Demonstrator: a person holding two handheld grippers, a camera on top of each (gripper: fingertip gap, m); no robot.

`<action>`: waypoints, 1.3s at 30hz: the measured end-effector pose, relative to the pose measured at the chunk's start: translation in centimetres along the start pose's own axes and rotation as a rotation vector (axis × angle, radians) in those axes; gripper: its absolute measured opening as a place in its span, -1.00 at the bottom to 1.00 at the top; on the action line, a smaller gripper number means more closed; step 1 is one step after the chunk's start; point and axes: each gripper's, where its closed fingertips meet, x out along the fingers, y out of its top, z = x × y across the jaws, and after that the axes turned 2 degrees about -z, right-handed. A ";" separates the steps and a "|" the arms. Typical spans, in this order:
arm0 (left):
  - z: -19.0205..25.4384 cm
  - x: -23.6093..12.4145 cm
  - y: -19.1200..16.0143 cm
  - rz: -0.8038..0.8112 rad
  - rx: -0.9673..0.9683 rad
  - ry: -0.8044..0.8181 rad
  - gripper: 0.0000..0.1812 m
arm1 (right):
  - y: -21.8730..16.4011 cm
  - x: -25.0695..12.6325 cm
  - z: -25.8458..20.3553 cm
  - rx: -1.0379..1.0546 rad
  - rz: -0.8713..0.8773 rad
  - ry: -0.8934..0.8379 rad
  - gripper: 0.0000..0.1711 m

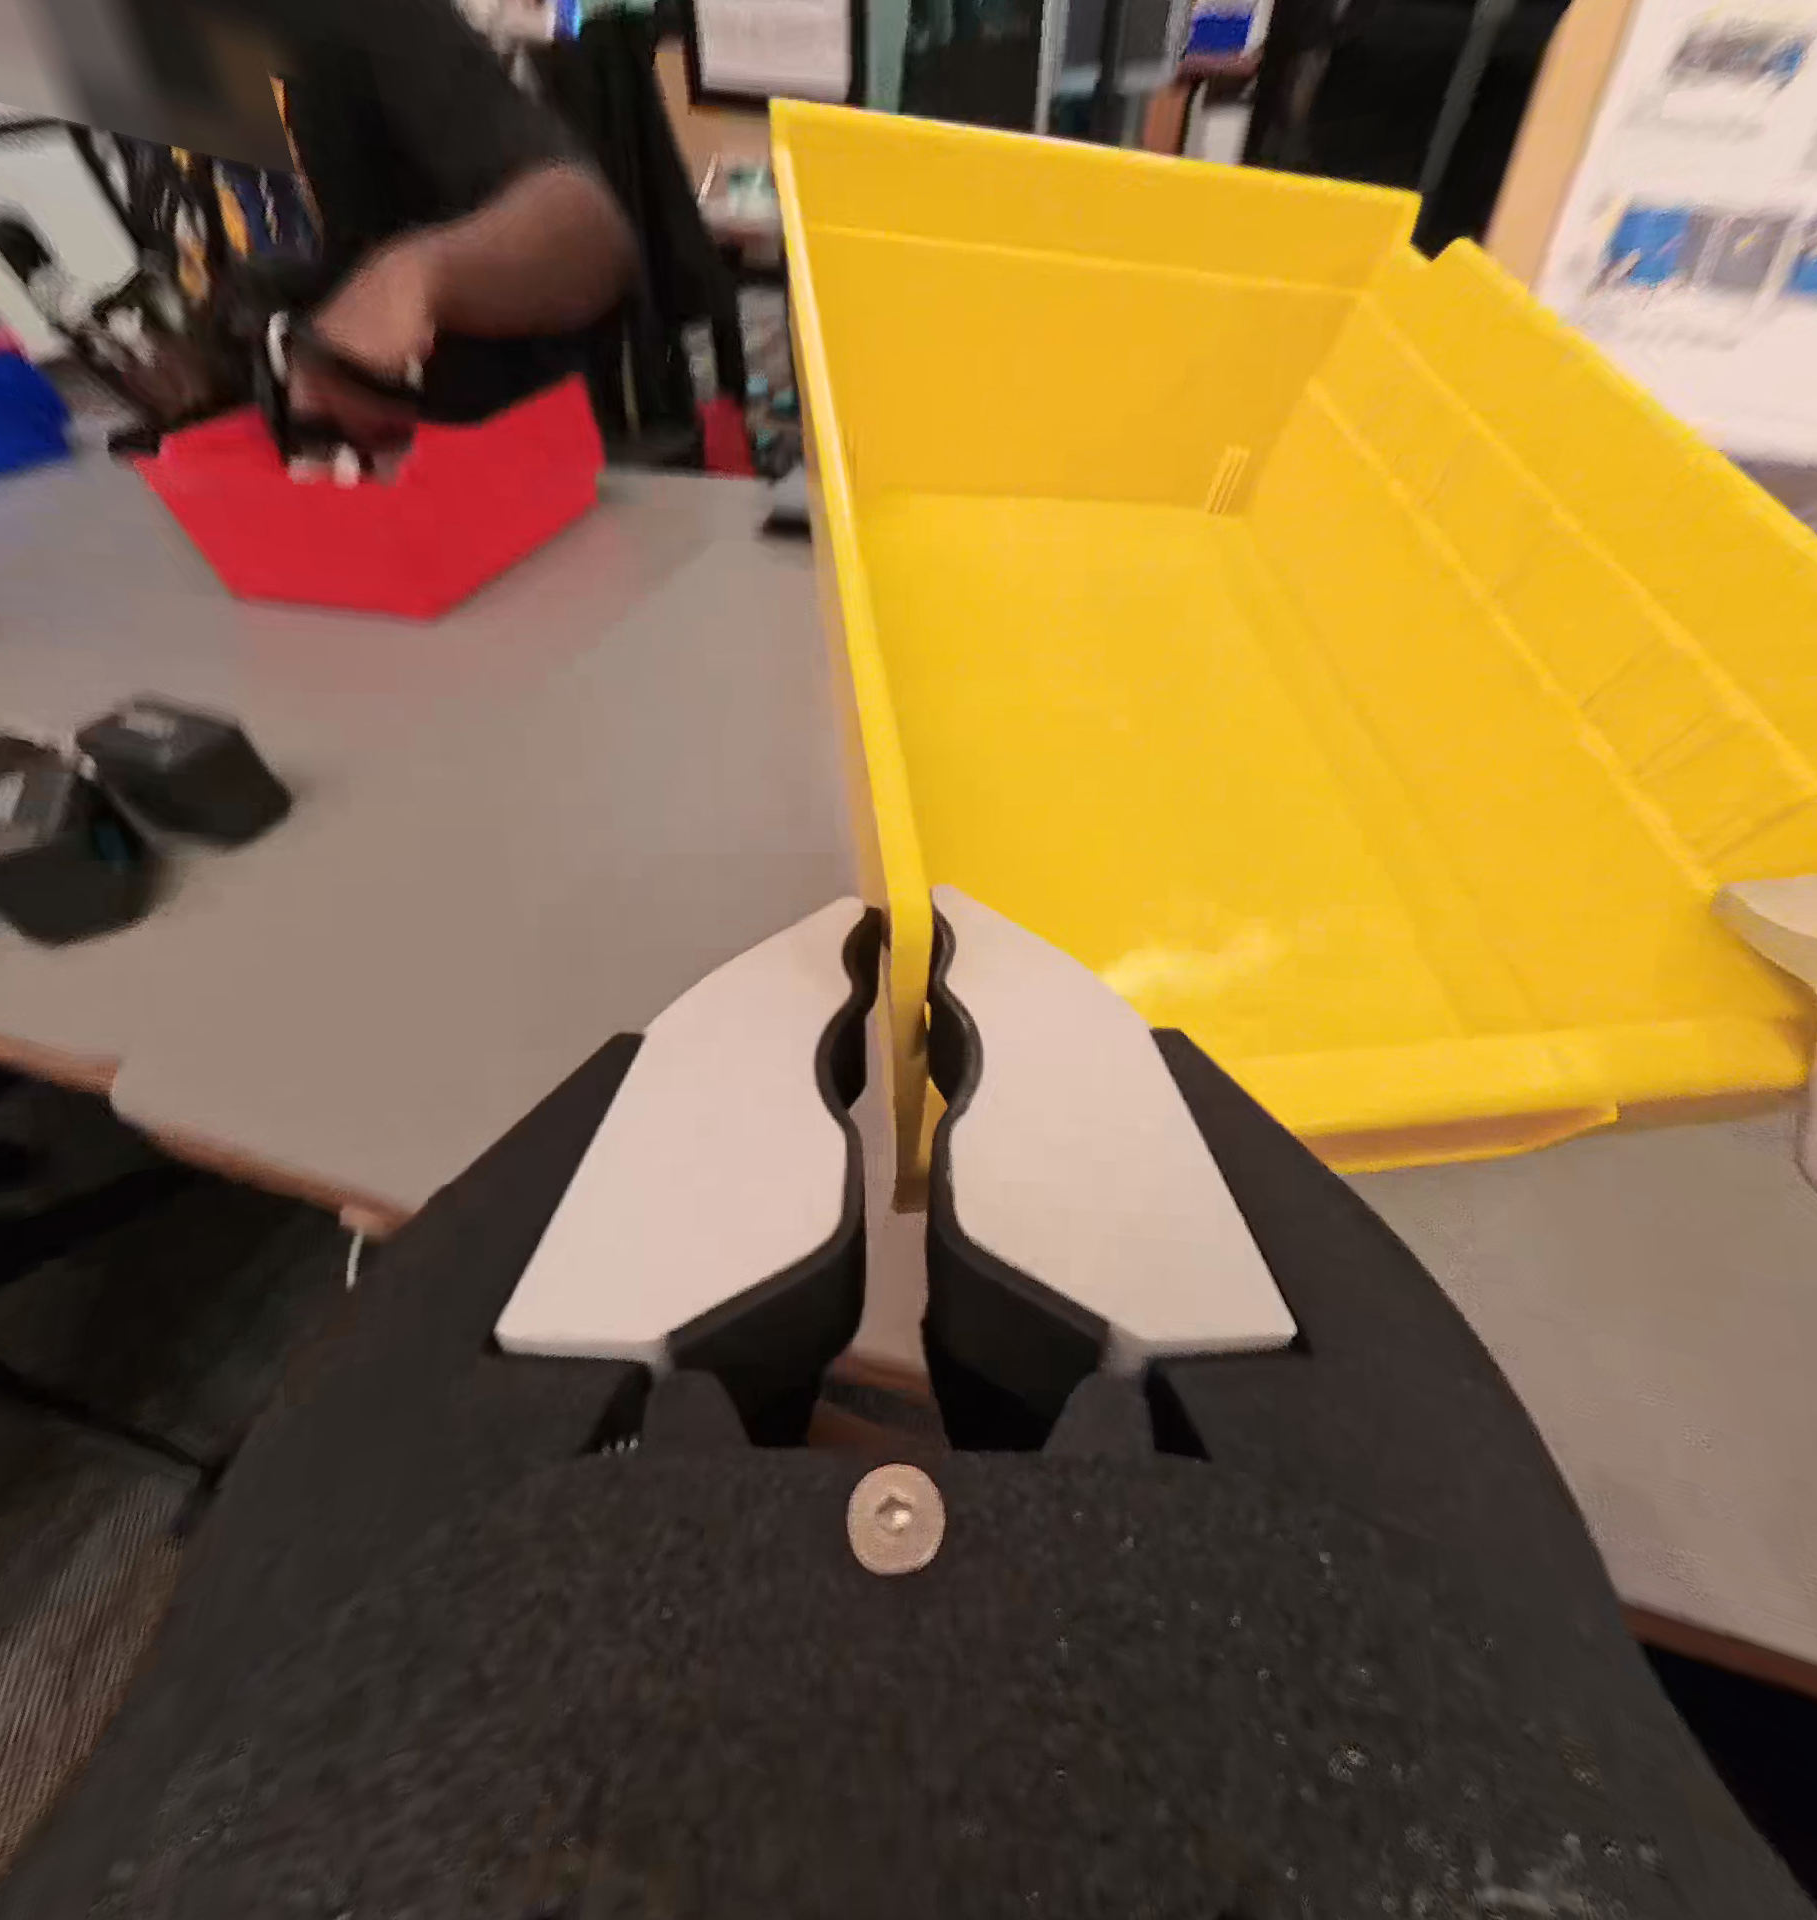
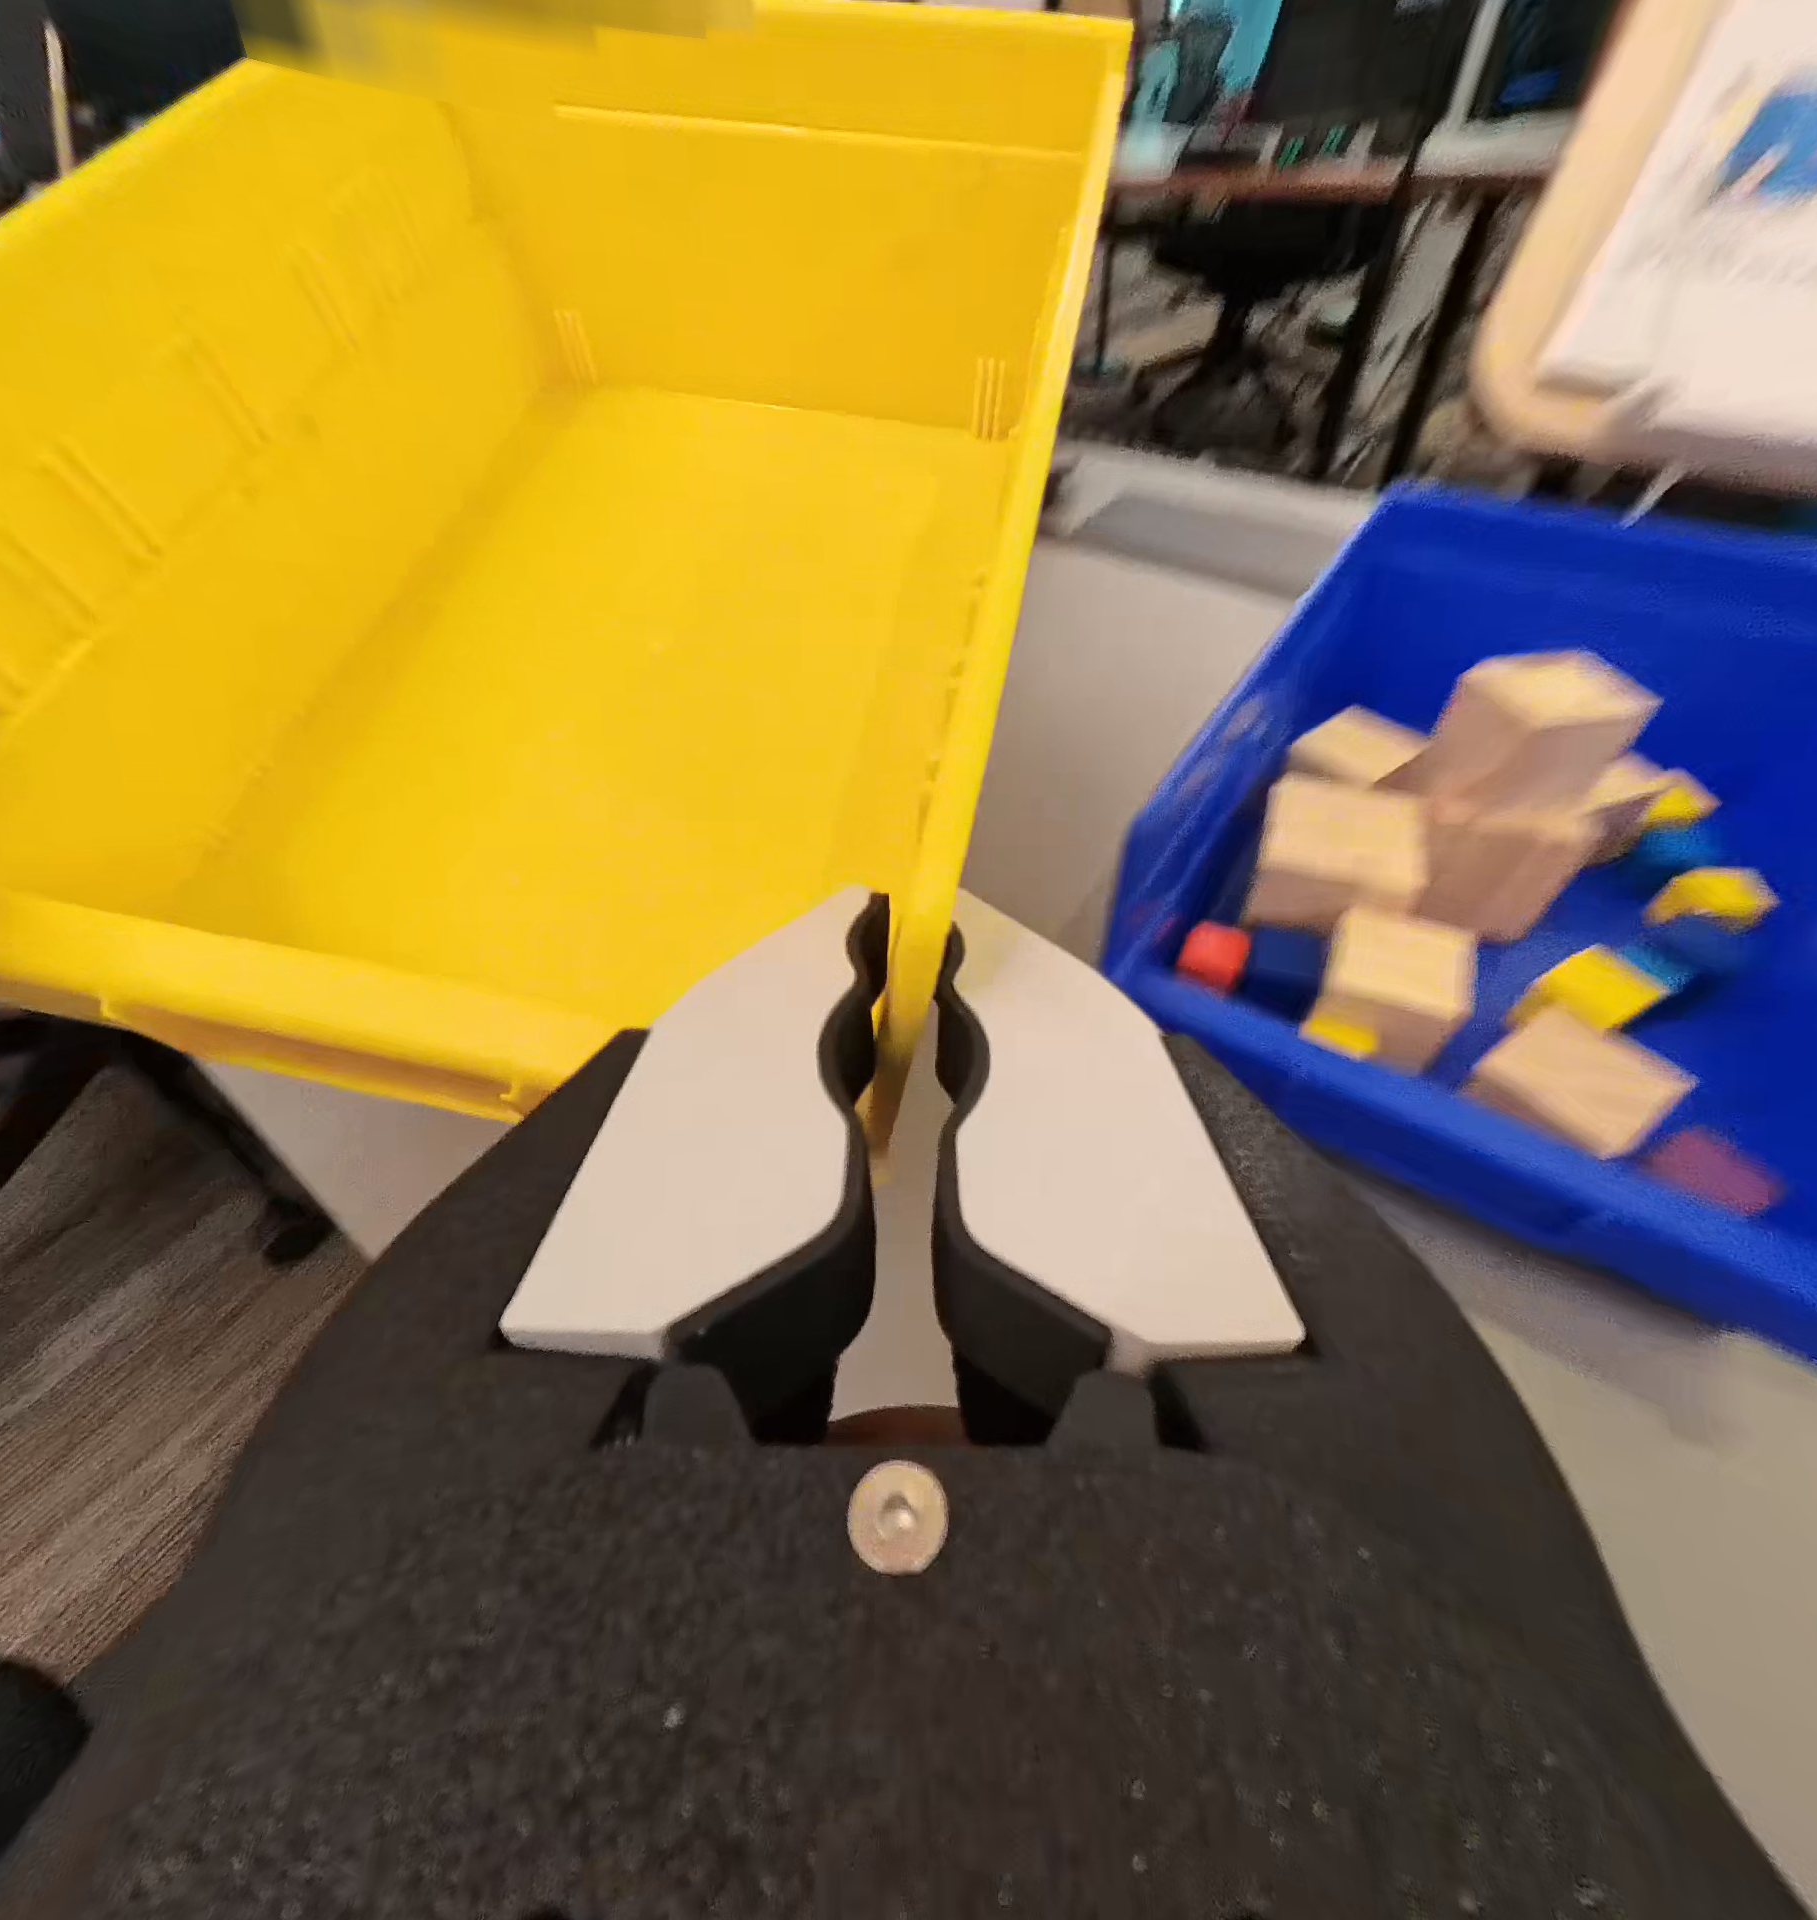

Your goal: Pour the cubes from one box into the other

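An empty yellow box (image 1: pixel 1143 727) is held between both grippers, above the grey table. My left gripper (image 1: pixel 906 914) is shut on the box's left wall. My right gripper (image 2: pixel 909 914) is shut on its right wall; the box (image 2: pixel 530 623) fills the left of the right wrist view and looks tilted. A blue box (image 2: pixel 1403 623) stands to the right on the table and holds several cubes (image 2: pixel 1506 790), wooden ones and small red, yellow and blue ones. The right gripper's pale finger (image 1: pixel 1808 935) shows at the right edge of the left wrist view.
A red box (image 1: pixel 384 520) stands at the far left of the grey table (image 1: pixel 530 790), with a person's hand (image 1: pixel 364 343) working over it. Black devices (image 1: pixel 104 810) lie near the table's left edge. A board with posters (image 2: pixel 1714 208) stands at the back right.
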 end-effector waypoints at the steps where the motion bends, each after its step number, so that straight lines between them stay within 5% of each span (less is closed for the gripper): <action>1: 1.3 0.0 1.8 0.030 0.019 -0.024 -0.94 | 1.7 -1.1 1.3 -0.012 0.042 -0.030 -0.93; 6: 12.4 0.7 9.4 0.152 0.105 -0.189 -0.95 | 8.7 -8.3 11.3 -0.019 0.197 -0.232 -0.92; 10: 25.3 1.7 11.8 0.168 0.166 -0.332 -0.96 | 10.5 -15.0 22.5 -0.005 0.203 -0.430 -0.94; 14: 39.7 3.6 9.7 0.070 0.195 -0.446 -0.96 | 6.8 -19.7 35.7 0.090 0.049 -0.589 -0.97; 19: 52.5 6.1 1.7 -0.095 0.239 -0.512 -0.95 | -2.3 -21.8 47.5 0.185 -0.119 -0.611 -0.97; 29: 57.8 9.3 -9.2 -0.262 0.282 -0.543 -0.94 | -13.5 -20.4 52.5 0.250 -0.217 -0.581 -0.96; 34: 59.0 8.7 -10.7 -0.306 0.302 -0.652 -0.85 | -13.7 -20.6 53.6 0.312 -0.149 -0.573 -0.92; 39: 56.8 4.6 -8.1 -0.272 0.248 -0.893 -0.52 | -14.0 -22.3 55.1 0.439 -0.129 -0.604 -0.59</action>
